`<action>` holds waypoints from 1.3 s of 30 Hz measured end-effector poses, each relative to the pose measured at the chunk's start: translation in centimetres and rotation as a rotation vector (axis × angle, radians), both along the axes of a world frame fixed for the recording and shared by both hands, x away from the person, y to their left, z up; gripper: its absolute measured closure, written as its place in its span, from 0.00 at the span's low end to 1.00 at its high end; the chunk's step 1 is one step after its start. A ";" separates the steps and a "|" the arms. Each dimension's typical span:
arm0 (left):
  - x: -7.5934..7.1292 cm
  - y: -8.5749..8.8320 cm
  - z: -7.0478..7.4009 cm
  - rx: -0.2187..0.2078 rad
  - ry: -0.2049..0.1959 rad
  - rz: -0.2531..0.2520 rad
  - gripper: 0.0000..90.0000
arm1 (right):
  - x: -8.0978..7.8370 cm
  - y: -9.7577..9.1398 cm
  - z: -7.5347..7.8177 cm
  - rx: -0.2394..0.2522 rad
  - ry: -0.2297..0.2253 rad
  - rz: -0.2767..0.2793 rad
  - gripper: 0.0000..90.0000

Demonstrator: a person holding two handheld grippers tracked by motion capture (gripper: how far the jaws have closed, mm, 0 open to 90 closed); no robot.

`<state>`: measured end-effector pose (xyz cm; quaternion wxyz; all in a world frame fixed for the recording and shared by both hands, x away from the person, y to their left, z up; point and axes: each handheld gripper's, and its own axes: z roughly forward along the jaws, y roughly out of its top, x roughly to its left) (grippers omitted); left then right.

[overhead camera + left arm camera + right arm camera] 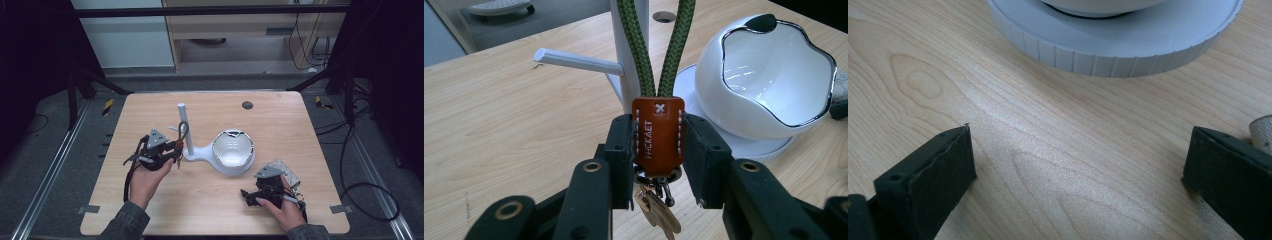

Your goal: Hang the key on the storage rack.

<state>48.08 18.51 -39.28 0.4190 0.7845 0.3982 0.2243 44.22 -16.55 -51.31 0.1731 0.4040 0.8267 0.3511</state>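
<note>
The brown leather tab [658, 131] of the key lanyard sat pinched between the pads of the left claw [175, 150], its green cord [674, 47] running up on either side of the white stand's post [628, 75], and the keys [656, 212] dangling below the jaws. The lanyard hung just beside the post's short side peg [576, 61], apparently not yet resting on it. The stand's base carried a white bowl [232, 149] near the desk's [165, 205] middle. The step in hand looked like hanging the loop on the stand. To do it well, the left claw should hold its pinch, carry the loop clear over the peg's tip, then lower until the cord takes the weight before letting go. The right claw [261, 194] rested spread on the desk, nothing between its jaws, near the base.
</note>
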 end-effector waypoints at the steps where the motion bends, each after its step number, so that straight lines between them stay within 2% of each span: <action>1: 0.0 0.0 0.0 0.000 0.000 0.000 0.73 | 0.0 0.0 0.0 0.000 0.000 0.000 0.00; 26: 1.0 -0.8 -0.8 -0.013 0.008 0.016 0.72 | 0.0 0.0 0.0 -0.001 -0.004 0.000 0.00; 28: 1.0 -0.9 -0.9 -0.009 0.019 0.020 0.72 | 0.0 0.0 0.0 -0.001 -0.004 -0.001 0.00; 30: 1.1 -0.9 -1.0 0.001 0.031 0.015 0.68 | 0.0 0.0 0.0 -0.001 -0.004 0.000 0.00; 32: 1.1 -1.0 -1.2 0.005 0.029 0.018 0.61 | 0.0 0.0 0.0 -0.001 -0.004 0.000 0.00; 33: 1.0 -1.0 -1.3 0.016 0.025 0.019 0.61 | 0.0 0.0 0.0 -0.001 -0.004 0.000 0.00; 36: 0.6 -0.7 -2.2 0.038 0.023 0.013 0.42 | 0.0 0.0 0.0 -0.001 -0.004 -0.001 0.00; 39: 0.3 -0.3 -2.9 0.059 0.040 0.000 0.34 | 0.0 0.0 0.0 -0.001 -0.003 -0.002 0.00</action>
